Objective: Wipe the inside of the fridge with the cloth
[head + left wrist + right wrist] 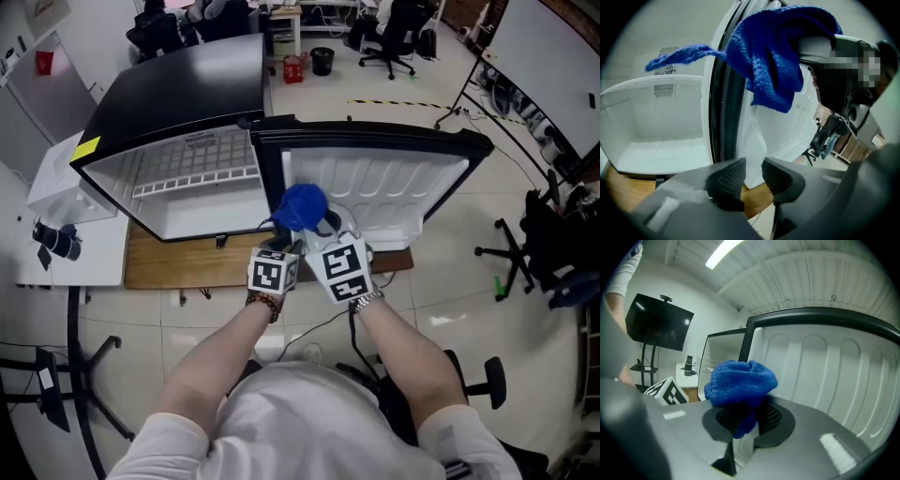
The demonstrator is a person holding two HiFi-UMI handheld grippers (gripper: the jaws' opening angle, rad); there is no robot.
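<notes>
A bunched blue cloth point(300, 206) hangs in front of the open mini fridge point(178, 103), level with the hinge edge between its white cabinet point(202, 187) and its door liner point(375, 183). My right gripper point(314, 232) is shut on the blue cloth point(740, 380), which bulges above the pads point(771, 416). My left gripper point(281, 247) sits just left of it and a little lower, open, with nothing between its fingers point(729, 178). In the left gripper view the cloth point(773, 51) drapes overhead, a strand trailing left toward the white cabinet point(656, 126).
The fridge rests on a wooden board point(169, 264). A white side table point(70, 211) stands at the left. Office chairs point(389, 37) and a dark chair point(553, 234) stand across the tiled floor. A wall screen point(658, 324) shows in the right gripper view.
</notes>
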